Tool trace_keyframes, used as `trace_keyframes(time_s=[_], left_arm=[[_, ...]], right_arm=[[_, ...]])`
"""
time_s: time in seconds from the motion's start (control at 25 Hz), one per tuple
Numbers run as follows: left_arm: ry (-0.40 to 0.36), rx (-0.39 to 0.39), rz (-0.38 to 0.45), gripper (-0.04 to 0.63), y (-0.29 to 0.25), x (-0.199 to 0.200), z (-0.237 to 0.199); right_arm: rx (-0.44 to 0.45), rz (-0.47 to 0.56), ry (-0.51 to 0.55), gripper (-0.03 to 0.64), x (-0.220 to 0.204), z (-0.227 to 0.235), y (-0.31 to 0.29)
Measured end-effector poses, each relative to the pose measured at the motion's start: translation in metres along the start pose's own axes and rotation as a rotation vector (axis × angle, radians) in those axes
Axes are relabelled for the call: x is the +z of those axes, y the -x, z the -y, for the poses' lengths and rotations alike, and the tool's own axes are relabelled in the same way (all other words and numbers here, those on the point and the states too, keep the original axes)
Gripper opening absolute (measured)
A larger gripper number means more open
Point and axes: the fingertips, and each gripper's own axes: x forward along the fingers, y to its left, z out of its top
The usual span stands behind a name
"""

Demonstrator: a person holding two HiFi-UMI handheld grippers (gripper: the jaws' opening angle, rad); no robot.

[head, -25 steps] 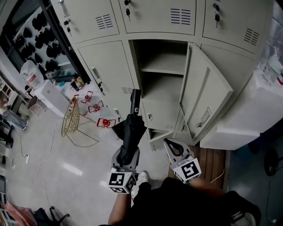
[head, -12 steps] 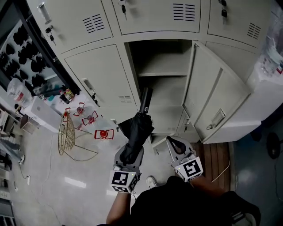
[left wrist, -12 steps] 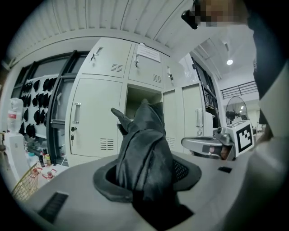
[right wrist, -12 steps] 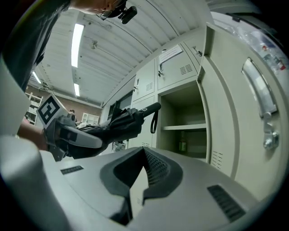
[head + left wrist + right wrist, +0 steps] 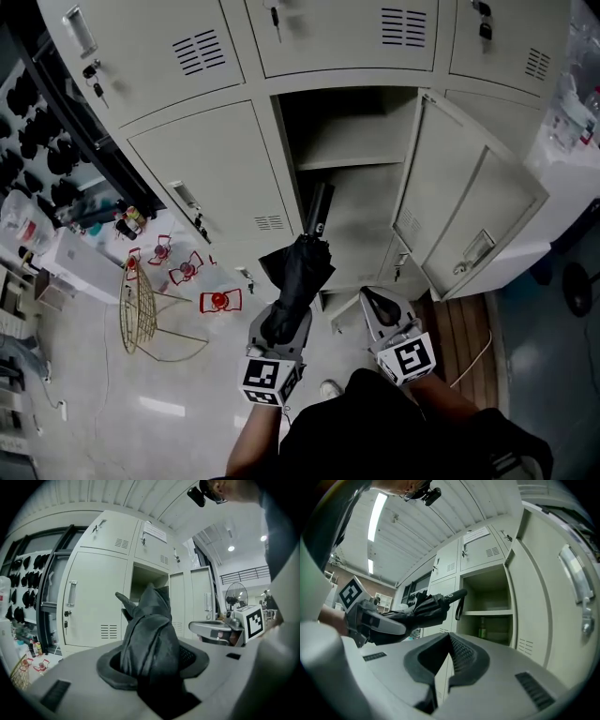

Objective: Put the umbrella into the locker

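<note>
The locker bank [image 5: 216, 169] is filling the head view from ten to two o'clock, and its top row is running off the upper edge. The open locker [image 5: 352, 159] is sitting at twelve o'clock. One shelf is showing inside it, and the space above that shelf is lying in shadow. Its door [image 5: 478, 206] is swinging out toward two o'clock.

I am holding the folded black umbrella [image 5: 298, 281] in my left gripper [image 5: 279, 330], whose jaws are clamping partway closed around the bunched cloth. The handle is pointing to twelve o'clock, in the air just in front of the open compartment and touching no shelf. In the left gripper view the cloth is blocking most of the opening, and the umbrella's near end is sinking out of sight between the pads.

My right gripper [image 5: 380, 305] is hanging at three o'clock of the left one, just beside it, jaws pressed together on nothing. Its own view is showing, below the shelf, what may be a small bottle [image 5: 482, 631], too dim to be sure of.

A wire basket [image 5: 141, 305] is lying on the floor at nine o'clock. Small red-framed things [image 5: 217, 300] are sitting near it, too small to make out. My own arms and body are covering the bottom edge.
</note>
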Motion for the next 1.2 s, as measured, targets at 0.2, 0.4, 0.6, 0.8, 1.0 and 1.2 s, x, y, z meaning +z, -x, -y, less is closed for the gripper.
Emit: trace_keyframes(time_s=[0.2,0.4,0.6,0.8,1.0,1.2], left_arm=[[0.003,-0.055,-0.03,0.206,-0.016,-0.009,-0.005],[0.022,-0.083,-0.076,0.204,-0.04,-0.023,-0.006],[0.048,-0.087,-0.112,0.206,-0.071,-0.034,-0.006],[0.082,-0.093,-0.126,0.207,-0.099,-0.041,-0.005],[0.08,-0.05,-0.163,0.207,-0.134,-0.048,-0.003],[0.016,-0.001,-0.193,0.207,-0.168,-0.048,0.002]], right_arm=[[-0.045,-0.003,0.008,-0.002,-0.001,0.005,-0.002],[-0.058,-0.024,0.025,-0.002,-0.008,0.019,-0.003],[-0.063,-0.036,0.017,-0.002,-0.009,0.039,-0.009],[-0.041,-0.042,0.022,-0.002,-0.01,0.051,-0.014],[-0.026,-0.078,0.059,-0.002,-0.018,0.055,-0.016],[-0.025,-0.109,-0.048,-0.002,-0.034,0.072,-0.019]])
